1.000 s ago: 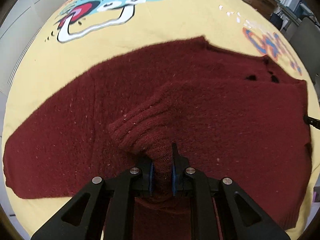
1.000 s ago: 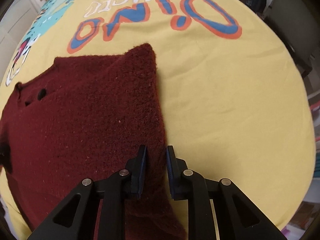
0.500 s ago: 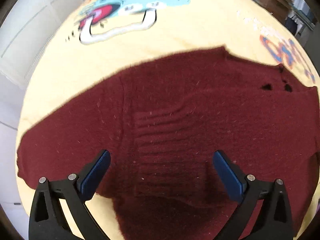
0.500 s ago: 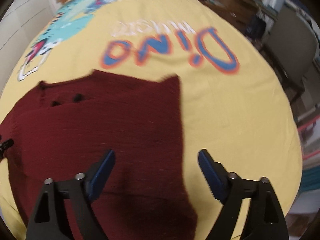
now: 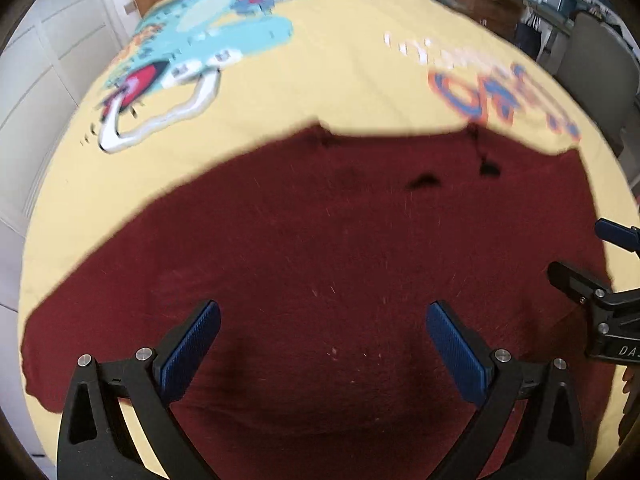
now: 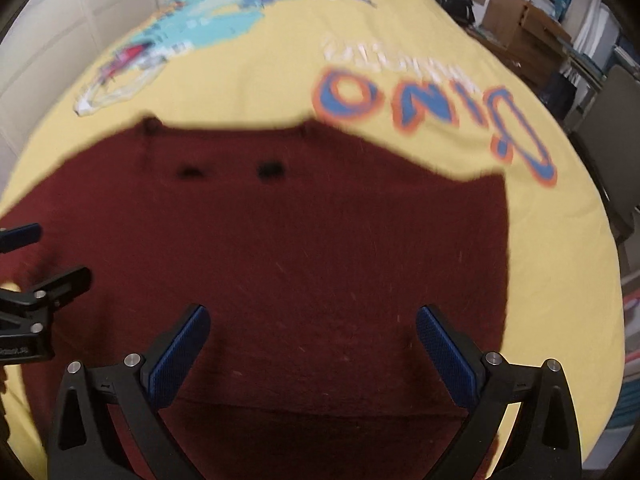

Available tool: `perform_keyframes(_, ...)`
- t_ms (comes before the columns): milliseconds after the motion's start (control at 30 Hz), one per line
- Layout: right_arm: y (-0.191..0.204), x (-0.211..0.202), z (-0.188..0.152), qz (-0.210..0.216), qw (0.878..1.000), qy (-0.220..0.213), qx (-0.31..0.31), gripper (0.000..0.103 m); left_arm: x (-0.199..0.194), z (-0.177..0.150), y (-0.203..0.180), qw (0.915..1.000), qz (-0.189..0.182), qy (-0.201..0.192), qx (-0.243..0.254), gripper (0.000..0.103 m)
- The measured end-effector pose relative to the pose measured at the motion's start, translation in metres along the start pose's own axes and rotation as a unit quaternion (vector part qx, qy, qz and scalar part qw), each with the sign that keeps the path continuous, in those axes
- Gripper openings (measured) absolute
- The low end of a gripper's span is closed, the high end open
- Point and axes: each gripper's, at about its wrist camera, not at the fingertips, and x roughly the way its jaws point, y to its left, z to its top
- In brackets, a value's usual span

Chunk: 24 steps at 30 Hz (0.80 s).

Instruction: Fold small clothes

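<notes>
A dark red knit sweater (image 5: 312, 248) lies flat on a yellow printed bedspread (image 5: 340, 80); it also fills the right wrist view (image 6: 304, 248). Its sleeves are folded in over the body, and two small dark marks sit near its far edge. My left gripper (image 5: 323, 322) is open and empty above the sweater's near part. My right gripper (image 6: 312, 326) is open and empty above the sweater's near right part. Each gripper shows at the side edge of the other's view, the right gripper (image 5: 600, 252) and the left gripper (image 6: 36, 256).
The bedspread carries a blue cartoon dinosaur (image 5: 208, 40) at the far left and orange-blue "Dino" lettering (image 6: 432, 108) at the far right. Cardboard boxes (image 6: 528, 28) and a grey chair (image 6: 612, 120) stand beyond the bed's right side. White panelled doors (image 5: 44, 60) are on the left.
Both grippers opened: the left let go of the sleeve cuff, which now lies flat, and the right let go of the sweater's edge. Both pulled back and up from the sweater.
</notes>
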Motion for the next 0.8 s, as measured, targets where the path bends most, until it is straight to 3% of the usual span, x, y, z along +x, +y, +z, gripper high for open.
perform_keyframes(67, -0.005, 0.016, -0.010, -0.013, 1.000, 0.016, 0.002, 0.103, 0.019, -0.009, -0.002, 0.9999, 0.006, 0.015, 0.002, 0.102)
perform_keyframes(167, -0.023, 0.021, -0.022, 0.005, 1.000, 0.011, 0.019, 0.103, 0.038, -0.019, 0.008, 0.9995, 0.003, 0.029, -0.013, 0.102)
perform_keyframes(333, -0.052, 0.019, -0.030, 0.007, 0.999, 0.007, 0.045, 0.102, 0.038, -0.022, 0.026, 0.9998, 0.007, 0.016, -0.005, 0.102)
perform_keyframes(467, -0.049, 0.021, -0.035, 0.002, 0.999, 0.002, 0.042, 0.103, 0.042, -0.027, 0.033, 0.9999, -0.005, 0.011, -0.009, 0.102)
perform_keyframes(800, -0.043, 0.022, -0.045, -0.008, 0.998, -0.021, 0.058, 0.103, 0.039, -0.038, 0.027, 0.9992, 0.015, -0.029, -0.024, 0.102)
